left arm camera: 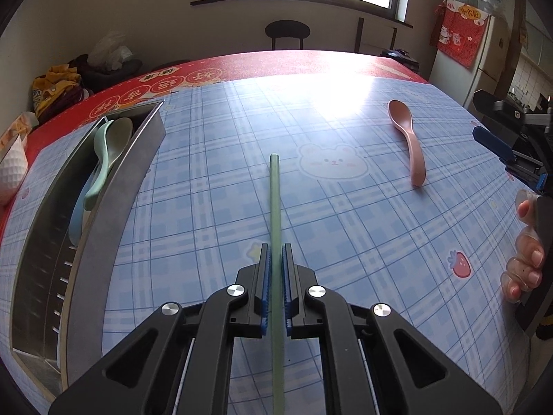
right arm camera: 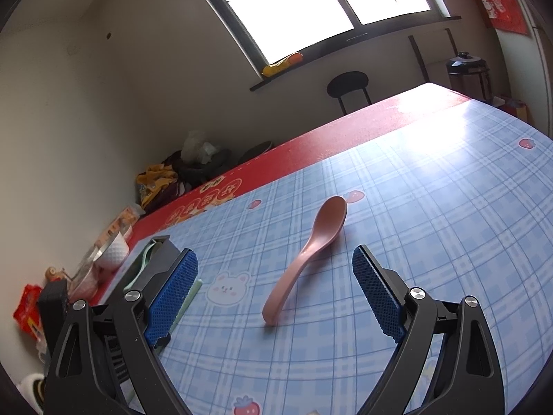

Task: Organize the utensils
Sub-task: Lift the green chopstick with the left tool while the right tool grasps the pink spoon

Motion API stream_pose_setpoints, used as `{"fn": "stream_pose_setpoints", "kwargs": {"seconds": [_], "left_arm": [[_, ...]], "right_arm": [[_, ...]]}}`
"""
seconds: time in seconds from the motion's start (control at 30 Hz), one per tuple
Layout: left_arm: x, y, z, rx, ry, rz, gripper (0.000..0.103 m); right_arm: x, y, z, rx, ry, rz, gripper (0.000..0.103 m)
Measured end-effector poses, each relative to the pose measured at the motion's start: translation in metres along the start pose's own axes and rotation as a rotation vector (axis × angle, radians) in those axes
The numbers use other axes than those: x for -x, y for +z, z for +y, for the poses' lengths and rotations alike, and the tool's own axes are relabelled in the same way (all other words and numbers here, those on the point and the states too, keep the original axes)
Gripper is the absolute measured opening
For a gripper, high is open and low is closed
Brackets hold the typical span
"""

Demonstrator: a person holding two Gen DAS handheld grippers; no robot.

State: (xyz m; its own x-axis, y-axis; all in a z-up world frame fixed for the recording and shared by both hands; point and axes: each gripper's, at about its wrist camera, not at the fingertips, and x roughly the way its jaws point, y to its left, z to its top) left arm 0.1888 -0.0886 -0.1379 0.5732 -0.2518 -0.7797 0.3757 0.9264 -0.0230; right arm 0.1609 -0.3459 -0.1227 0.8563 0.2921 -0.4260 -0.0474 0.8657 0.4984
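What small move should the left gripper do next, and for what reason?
Probably carry the green chopstick left, over the metal tray, and let go there. The left gripper is shut on it, and the tray already holds a green spoon. The pink spoon lies loose between the right gripper's open jaws.

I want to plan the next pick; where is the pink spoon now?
The pink spoon lies on the blue checked tablecloth, ahead between the right gripper fingers, right of the bear print.
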Motion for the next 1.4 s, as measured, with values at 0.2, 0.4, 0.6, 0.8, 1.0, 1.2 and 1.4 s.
{"fn": "stream_pose_setpoints", "kwargs": {"seconds": [0.2,0.4,0.6,0.8,1.0,1.2,1.4], "left_arm": [[0.002,-0.003,0.002,0.021,-0.016,-0.016,0.006],[0.017,-0.007,0.015,0.098,-0.031,-0.094,0.006],[0.028,-0.007,0.014,0.097,-0.017,-0.147,0.006],[0.034,-0.008,0.016,0.107,-0.023,-0.177,0.006],[0.038,-0.010,0.020,0.122,-0.036,-0.198,0.006],[0.043,-0.012,0.023,0.136,-0.057,-0.225,0.006],[0.044,-0.013,0.025,0.145,-0.083,-0.233,0.006]], "right_arm": [[-0.001,0.000,-0.001,-0.010,0.004,0.005,0.088],[-0.003,0.001,-0.005,-0.030,0.009,0.019,0.088],[-0.006,0.000,-0.011,-0.063,0.023,0.030,0.088],[-0.010,0.000,-0.024,-0.120,0.040,0.043,0.088],[-0.009,-0.001,-0.019,-0.096,0.040,0.047,0.088],[-0.027,0.001,-0.007,-0.053,-0.008,0.165,0.074],[-0.036,0.010,-0.001,-0.090,-0.028,0.217,0.074]]}}
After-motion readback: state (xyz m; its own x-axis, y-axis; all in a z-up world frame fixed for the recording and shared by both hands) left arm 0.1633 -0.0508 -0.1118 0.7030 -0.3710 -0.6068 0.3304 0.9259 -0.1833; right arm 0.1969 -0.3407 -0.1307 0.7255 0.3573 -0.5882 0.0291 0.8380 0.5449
